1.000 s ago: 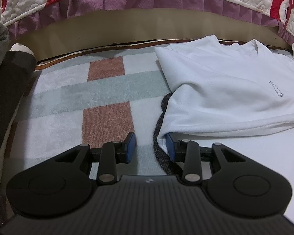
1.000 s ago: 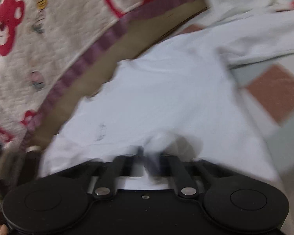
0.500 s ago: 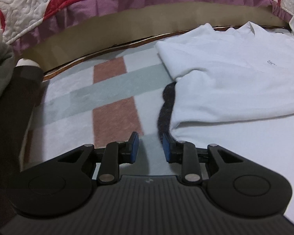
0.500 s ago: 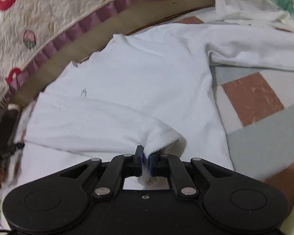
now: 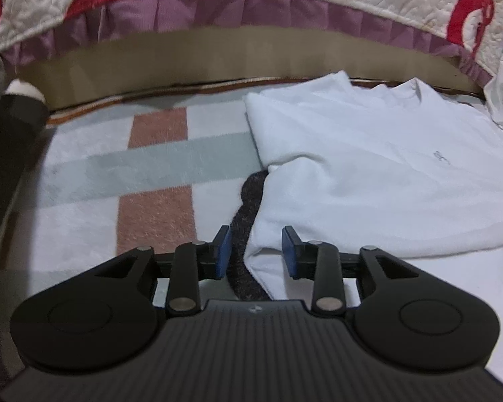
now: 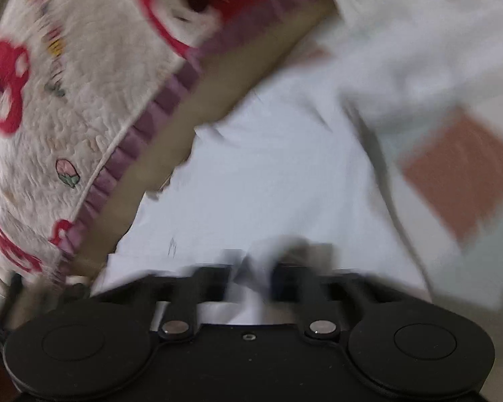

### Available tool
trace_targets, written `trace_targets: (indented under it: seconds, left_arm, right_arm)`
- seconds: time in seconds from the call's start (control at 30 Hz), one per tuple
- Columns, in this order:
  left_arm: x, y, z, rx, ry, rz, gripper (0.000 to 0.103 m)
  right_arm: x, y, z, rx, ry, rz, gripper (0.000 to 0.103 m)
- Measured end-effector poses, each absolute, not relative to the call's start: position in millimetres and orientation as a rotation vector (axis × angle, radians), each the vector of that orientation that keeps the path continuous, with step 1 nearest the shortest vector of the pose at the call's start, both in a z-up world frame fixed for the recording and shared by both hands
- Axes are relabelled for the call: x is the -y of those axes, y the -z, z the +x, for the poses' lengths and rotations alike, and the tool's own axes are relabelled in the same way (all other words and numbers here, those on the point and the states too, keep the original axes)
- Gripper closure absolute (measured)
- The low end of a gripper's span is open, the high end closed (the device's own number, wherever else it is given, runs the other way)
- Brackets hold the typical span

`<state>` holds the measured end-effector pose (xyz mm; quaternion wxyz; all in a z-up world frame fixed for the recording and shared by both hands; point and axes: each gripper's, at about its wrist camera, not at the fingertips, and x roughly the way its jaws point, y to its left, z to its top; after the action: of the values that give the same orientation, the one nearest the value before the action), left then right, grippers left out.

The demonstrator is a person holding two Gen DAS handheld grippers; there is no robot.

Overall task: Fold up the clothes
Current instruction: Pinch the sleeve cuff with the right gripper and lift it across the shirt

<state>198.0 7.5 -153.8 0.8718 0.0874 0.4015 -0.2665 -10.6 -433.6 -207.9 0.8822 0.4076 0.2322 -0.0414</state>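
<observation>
A white shirt [image 5: 369,174] lies on the checked blanket [image 5: 157,167], one sleeve folded across its body. My left gripper [image 5: 256,251] is open, its blue pads either side of the shirt's left fold edge, over a dark fuzzy cloth [image 5: 243,221] that peeks from under the shirt. In the blurred right wrist view the same shirt [image 6: 268,184] fills the middle. My right gripper [image 6: 251,281] has its jaws slightly apart with white shirt fabric between them; whether it still grips is unclear.
A quilted bedspread with red bears and a purple frill [image 5: 251,6] hangs along the far edge, also in the right wrist view [image 6: 67,117]. A dark sleeve [image 5: 6,154] lies at the left. More white fabric [image 6: 436,43] lies at the right.
My left gripper has shifted right so the shirt's fold edge sits between its open pads. My right gripper swung fast toward the collar, and its jaws, shut on the sleeve before, look parted.
</observation>
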Motion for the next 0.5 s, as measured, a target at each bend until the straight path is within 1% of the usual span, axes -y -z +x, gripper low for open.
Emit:
trace_targets:
  seconds: [0.07,0.1,0.13,0.2,0.23,0.27,0.33,0.43,0.5]
  left_arm:
    - [-5,152,192,-0.833,0.583,0.194,0.078]
    - [-3,151,189,-0.830,0.596,0.200,0.090]
    - [-2,150,187,-0.827,0.610,0.205,0.096]
    - [1,148,181,-0.821,0.636,0.217,0.100]
    - [2,147,178,-0.817,0.649,0.222,0.103]
    - [3,146,175,-0.814,0.662,0.228,0.103]
    - [7,147,169,-0.824,0.680,0.248,0.103]
    - [17,153,161,-0.874,0.689,0.298,0.101]
    - [19,153,160,-0.861,0.681,0.325,0.099]
  right_arm:
    - [428,180,-14,-0.357,0.041,0.783,0.096]
    - [424,164,-20,-0.306,0.030,0.723,0.096]
    - [420,156,-21,-0.309,0.061,0.634,0.096]
    - [413,150,-18,-0.353,0.153,0.440,0.096]
    - [412,156,-16,-0.393,0.205,0.388,0.096]
    - [414,167,-13,-0.443,0.261,0.357,0.096]
    - [422,184,-7,-0.517,0.300,0.390,0.096]
    - [432,194,-4,-0.539,0.315,0.448,0.096]
    - [432,194,-2,-0.540,0.314,0.450,0.095]
